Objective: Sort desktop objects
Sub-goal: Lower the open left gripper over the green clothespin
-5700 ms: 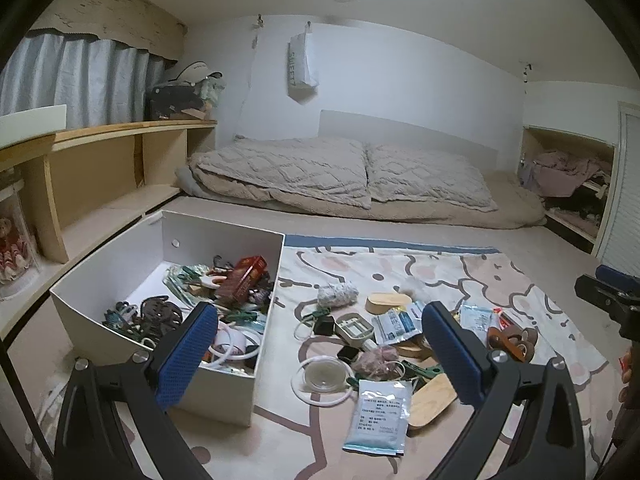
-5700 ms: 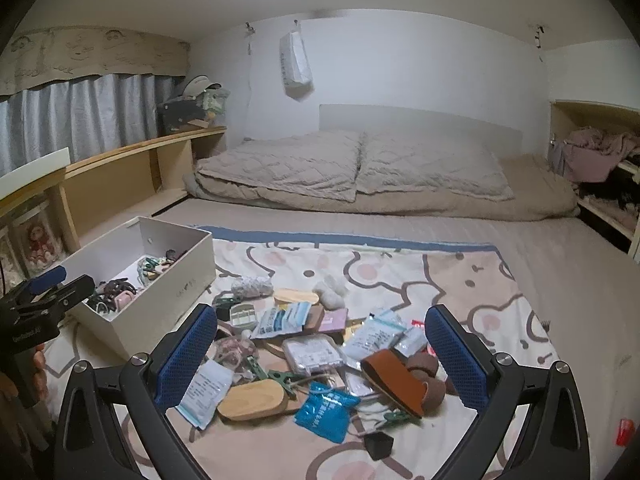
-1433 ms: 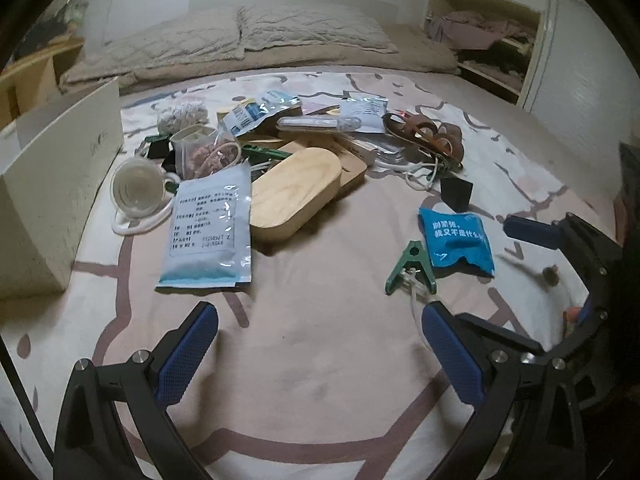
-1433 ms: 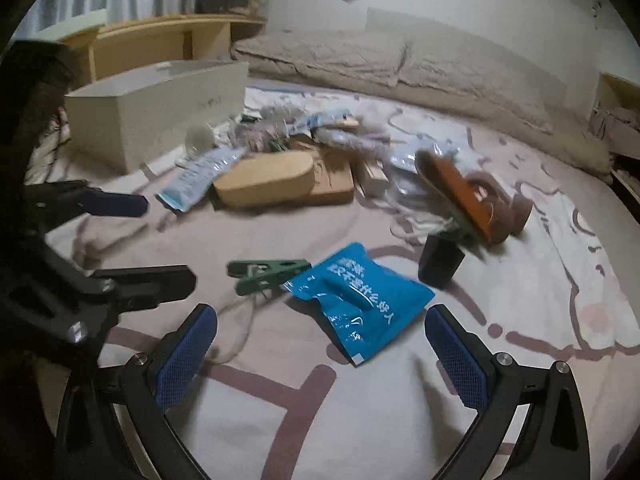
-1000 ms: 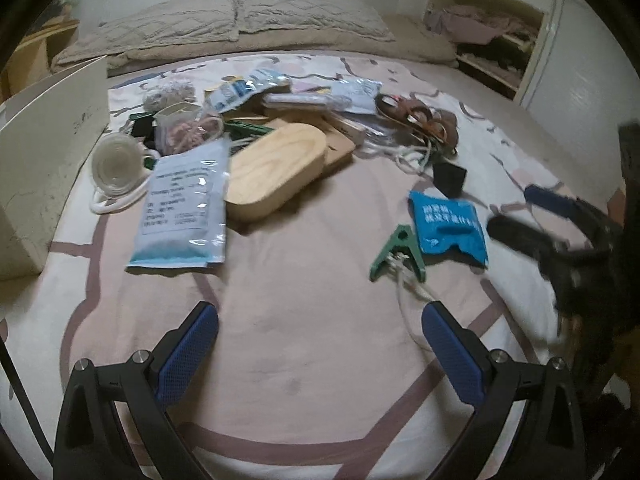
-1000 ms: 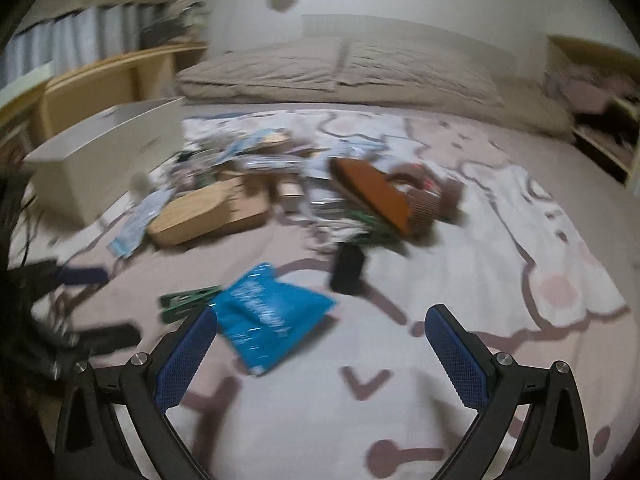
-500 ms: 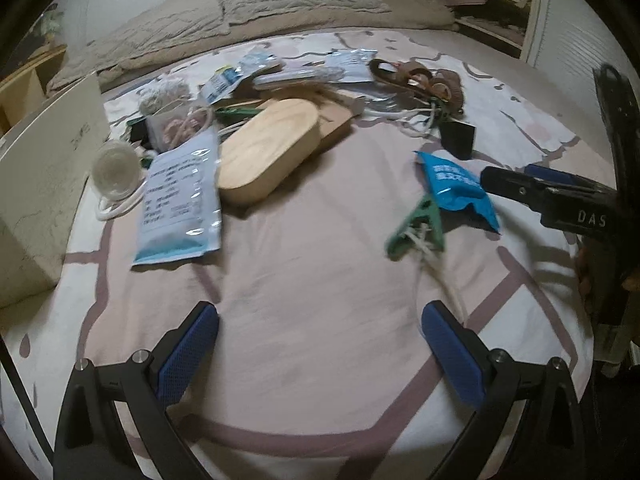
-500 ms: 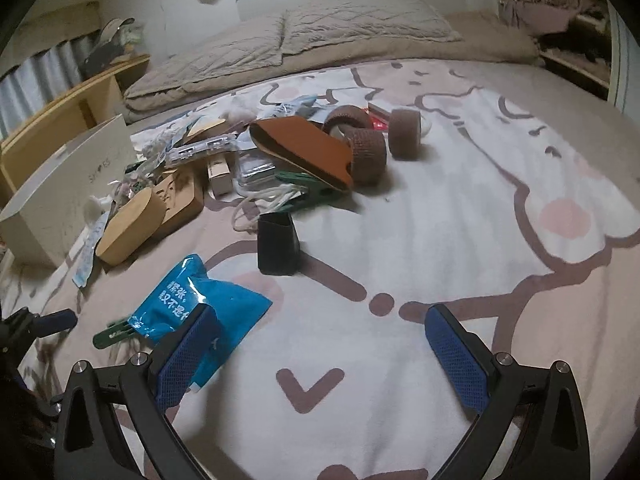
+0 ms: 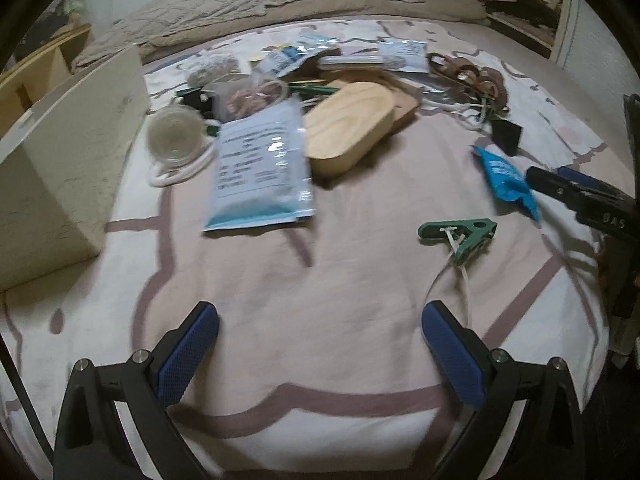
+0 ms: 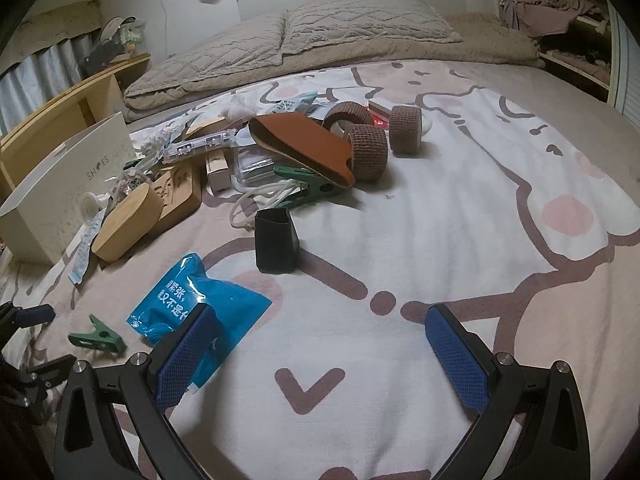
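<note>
My left gripper (image 9: 320,340) hovers open and empty low over the patterned blanket. A green clip (image 9: 460,234) with a white cord lies ahead of its right finger. Beyond it lie a blue snack packet (image 9: 506,182) and a small black cup (image 9: 506,134). My right gripper (image 10: 320,328) is open and empty; its left finger overlaps the near edge of the blue packet (image 10: 200,304). The black cup (image 10: 276,244) stands just ahead. The green clip (image 10: 98,336) lies to the left, near the left gripper (image 10: 40,340).
A white box (image 9: 60,152) stands at the left. A pile ahead holds a white-blue pouch (image 9: 260,168), a wooden oval box (image 9: 348,128), a clear lid (image 9: 174,136), a brown pouch (image 10: 304,148) and brown rolls (image 10: 368,148). Pillows lie behind.
Both grippers came down from a high view to just over the blanket. In the last half second the right one edged forward until its left finger overlapped the blue packet.
</note>
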Demonstrator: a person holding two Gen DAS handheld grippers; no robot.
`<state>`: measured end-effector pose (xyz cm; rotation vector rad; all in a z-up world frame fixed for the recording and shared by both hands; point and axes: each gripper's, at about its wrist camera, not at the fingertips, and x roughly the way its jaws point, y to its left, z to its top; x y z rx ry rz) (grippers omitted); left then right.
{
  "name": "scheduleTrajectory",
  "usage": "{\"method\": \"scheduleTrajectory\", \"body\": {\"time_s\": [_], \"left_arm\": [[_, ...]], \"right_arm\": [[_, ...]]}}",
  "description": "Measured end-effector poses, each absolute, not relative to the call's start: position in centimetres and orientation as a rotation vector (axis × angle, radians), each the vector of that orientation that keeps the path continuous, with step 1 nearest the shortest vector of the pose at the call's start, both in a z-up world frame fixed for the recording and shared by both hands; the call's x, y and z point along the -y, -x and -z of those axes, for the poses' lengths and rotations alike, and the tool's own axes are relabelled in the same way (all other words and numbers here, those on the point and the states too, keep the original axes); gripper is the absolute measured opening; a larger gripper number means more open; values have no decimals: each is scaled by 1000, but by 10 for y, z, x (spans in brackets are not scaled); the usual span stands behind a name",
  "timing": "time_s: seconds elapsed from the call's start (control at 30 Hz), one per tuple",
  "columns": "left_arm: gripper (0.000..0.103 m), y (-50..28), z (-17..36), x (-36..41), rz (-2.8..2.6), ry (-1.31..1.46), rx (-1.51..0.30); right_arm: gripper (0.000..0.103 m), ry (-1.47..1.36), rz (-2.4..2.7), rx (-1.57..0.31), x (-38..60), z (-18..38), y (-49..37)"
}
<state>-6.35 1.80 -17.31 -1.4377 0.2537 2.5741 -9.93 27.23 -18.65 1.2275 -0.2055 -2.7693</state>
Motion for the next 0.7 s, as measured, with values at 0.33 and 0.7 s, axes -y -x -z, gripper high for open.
{"method": "scheduleTrajectory", "body": {"time_s": [0.33,0.7], "left_arm": [[103,62,171,22,-2677,1506,-295],[103,59,165,58,-2750,1552,-255]], "right_arm": [[103,-1228,2769,205,-272,187,99],[103,-1228,2769,204,-272,187,100]]}}
